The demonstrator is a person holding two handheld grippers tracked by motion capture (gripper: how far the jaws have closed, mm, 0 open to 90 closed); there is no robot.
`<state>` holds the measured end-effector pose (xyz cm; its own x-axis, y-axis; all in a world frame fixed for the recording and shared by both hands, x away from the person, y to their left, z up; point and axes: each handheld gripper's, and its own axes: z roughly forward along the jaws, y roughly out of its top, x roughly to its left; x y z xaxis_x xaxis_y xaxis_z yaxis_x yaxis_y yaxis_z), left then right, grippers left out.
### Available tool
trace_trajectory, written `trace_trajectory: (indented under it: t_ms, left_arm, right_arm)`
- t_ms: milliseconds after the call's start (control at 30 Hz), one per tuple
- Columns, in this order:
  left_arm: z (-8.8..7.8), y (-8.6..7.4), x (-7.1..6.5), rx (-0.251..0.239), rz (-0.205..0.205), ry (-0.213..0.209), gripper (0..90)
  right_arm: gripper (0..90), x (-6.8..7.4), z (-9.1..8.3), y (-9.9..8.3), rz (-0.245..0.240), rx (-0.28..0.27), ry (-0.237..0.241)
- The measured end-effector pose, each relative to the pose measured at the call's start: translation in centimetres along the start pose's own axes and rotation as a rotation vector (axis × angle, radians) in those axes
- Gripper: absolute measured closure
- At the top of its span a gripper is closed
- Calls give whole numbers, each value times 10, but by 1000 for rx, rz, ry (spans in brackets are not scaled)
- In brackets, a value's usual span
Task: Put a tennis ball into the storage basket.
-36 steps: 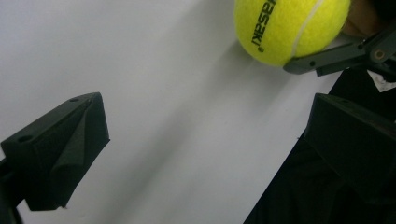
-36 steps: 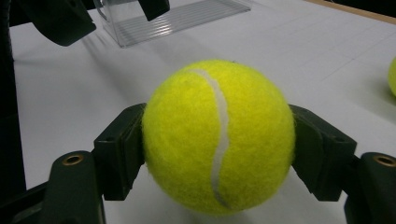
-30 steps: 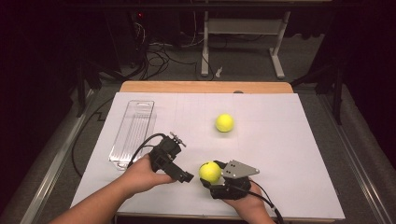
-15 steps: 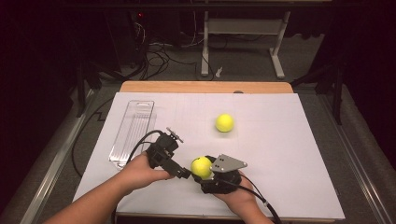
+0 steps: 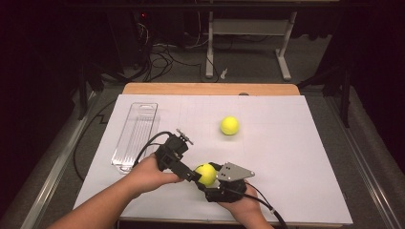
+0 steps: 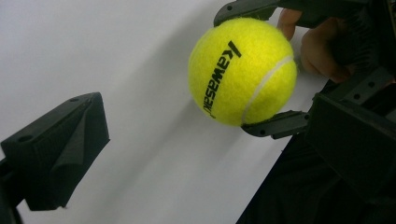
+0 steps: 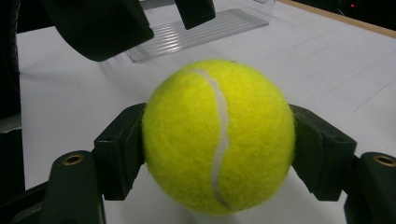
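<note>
white paper is covering the table (image 5: 296, 143), where the right gripper (image 5: 206, 175) is clamping one tennis ball (image 7: 218, 135), the left gripper (image 6: 196, 121) is gaping, seemingly awaiting a handover, and another ball (image 5: 229, 126) and the clear tray (image 5: 136, 136) are sitting untouched.

Left tool (image 6: 196, 154): right jaw cut off by frame edge; far ball (image 5: 229, 125) print too small.
</note>
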<state>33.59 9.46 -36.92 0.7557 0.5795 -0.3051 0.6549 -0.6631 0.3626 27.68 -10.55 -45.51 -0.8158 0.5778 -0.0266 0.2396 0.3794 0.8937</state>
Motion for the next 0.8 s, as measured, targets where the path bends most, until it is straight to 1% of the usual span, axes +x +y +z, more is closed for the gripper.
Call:
trace_trajectory:
  t_ms: [200,333,500,800]
  left_arm:
    - [5,3,-3,7,-10,9,7]
    - [8,4,-4,21,-4,12,7]
    - [12,4,-6,27,-4,24,7]
    - [18,6,-7,35,-7,23,7]
  right_arm:
    - [276,2,-1,1,4,-24,-2]
    - [276,4,1,1,5,-24,3]
    - [276,5,4,1,1,-22,12]
    - [276,8,9,1,-4,-23,22]
